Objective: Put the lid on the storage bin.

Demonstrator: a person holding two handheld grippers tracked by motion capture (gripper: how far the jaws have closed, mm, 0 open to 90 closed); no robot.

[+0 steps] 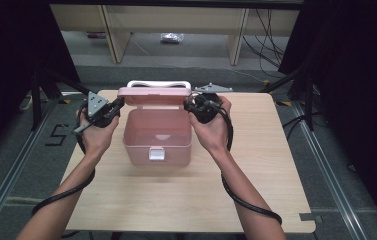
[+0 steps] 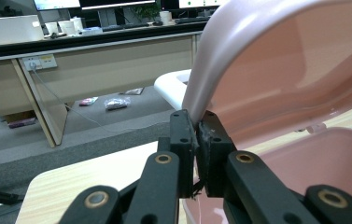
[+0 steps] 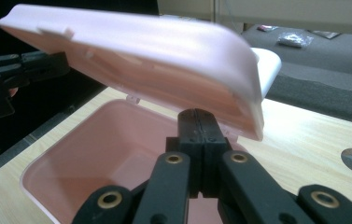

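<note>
We see a pink plastic box [image 1: 158, 136] standing near the middle of the wooden table [image 1: 256, 175], its white latch [image 1: 156, 153] facing us at six o'clock. The pink lid [image 1: 154, 95] is swung up and hangs over the back of the box at twelve o'clock, with a white handle [image 1: 159, 83] showing behind it.

Our left gripper [image 1: 118, 104] sits at about nine o'clock from the lid, and in the left gripper view [image 2: 197, 133] its jaws are nearly together with the thin edge of the lid [image 2: 276, 60] pinched between them, the pads pressing on the rim. The white handle [image 2: 173, 86] shows just beyond the jaws there.

Our right gripper [image 1: 192, 104] sits at about three o'clock from the lid. In the right gripper view [image 3: 203, 126] its jaws are pressed flat together with nothing between them, and their tips stand just under the lid's near edge [image 3: 164, 51]; we cannot tell whether they touch it. Below them the box interior [image 3: 103, 149] lies open, and at nine o'clock in that view the left gripper [image 3: 64, 63] meets the lid's far edge.
</note>
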